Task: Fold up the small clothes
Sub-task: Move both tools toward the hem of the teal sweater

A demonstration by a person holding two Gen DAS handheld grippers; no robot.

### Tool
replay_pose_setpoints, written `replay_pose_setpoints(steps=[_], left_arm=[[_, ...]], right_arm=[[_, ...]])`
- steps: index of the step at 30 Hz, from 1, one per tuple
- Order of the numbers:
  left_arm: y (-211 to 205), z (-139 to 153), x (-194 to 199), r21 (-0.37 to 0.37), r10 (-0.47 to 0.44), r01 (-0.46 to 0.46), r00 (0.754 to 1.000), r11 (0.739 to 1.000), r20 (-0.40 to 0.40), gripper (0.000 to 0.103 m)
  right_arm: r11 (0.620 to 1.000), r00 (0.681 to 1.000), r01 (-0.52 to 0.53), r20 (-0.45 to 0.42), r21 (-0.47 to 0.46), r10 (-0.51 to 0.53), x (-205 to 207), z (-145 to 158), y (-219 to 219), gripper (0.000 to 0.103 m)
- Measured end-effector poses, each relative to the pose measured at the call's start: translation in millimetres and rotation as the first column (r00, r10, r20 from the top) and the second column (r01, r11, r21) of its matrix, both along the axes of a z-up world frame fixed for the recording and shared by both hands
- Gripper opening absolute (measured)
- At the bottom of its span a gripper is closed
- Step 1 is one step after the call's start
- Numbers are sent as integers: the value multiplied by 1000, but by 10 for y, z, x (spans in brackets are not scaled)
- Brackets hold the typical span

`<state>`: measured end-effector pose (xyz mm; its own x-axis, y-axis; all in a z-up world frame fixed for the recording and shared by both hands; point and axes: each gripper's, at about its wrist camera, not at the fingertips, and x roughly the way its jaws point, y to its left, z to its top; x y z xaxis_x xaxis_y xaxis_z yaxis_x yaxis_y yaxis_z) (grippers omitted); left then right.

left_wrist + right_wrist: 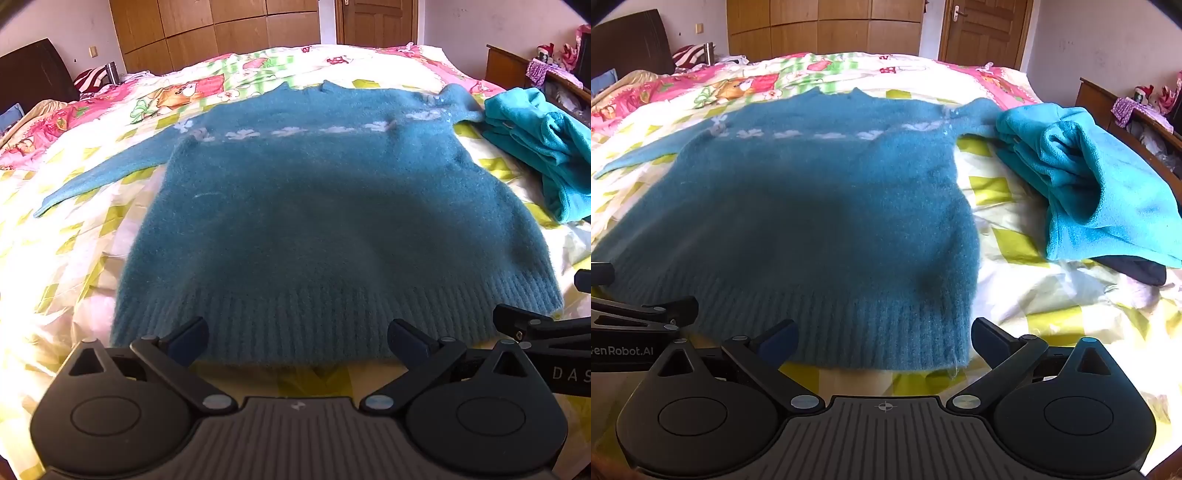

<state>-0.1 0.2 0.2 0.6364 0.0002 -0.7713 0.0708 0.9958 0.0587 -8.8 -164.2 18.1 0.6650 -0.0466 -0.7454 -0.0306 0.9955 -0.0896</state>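
The teal knitted sweater (pixel 325 206) lies flat on the patterned quilt (pixel 74 229), hem near, collar far. Its left sleeve (pixel 107 170) stretches out to the left; the right sleeve end is hidden beside a bundled turquoise fleece garment (pixel 1100 184), which touches the far right shoulder.

Step in hand, judged: the first fold, not yet begun. To do it well, each tool should take the ribbed hem (pixel 332 321) close to its own corner, pinching all layers, then lift evenly so the body does not skew. The fleece ought to stay clear of the fold.

Left gripper (pixel 297 341): jaws fully apart, nothing between them, tilted down over the left-centre hem. Right gripper (pixel 882 341): jaws likewise apart and empty, tilted down, spanning the hem's near right corner. The two tools sit side by side.
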Motion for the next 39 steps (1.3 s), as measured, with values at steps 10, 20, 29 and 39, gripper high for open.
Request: replay_pose_setpoints(steps=[10,20,29,39], left_arm=[[-28,-21,-1,-8,-6,6,1000,1000,3,103],[-1,6,-7,-26,-9,9,1000,1000,1,103],[-5,3,-8,-40,-21,21,1000,999,3,103],[-24,-30,5,-30,-30,30,999,999,-11,103]], right_arm=[[999,999,40,-11,4,-40,-30,-27,-156,100],[998,998,66,-15,-9,-66,-9,-34,-162,100],[993,993,117,-16,9,-116,6,-26,-352,89],[992,992,125,-36,32,-124,191,-106,-497,75]])
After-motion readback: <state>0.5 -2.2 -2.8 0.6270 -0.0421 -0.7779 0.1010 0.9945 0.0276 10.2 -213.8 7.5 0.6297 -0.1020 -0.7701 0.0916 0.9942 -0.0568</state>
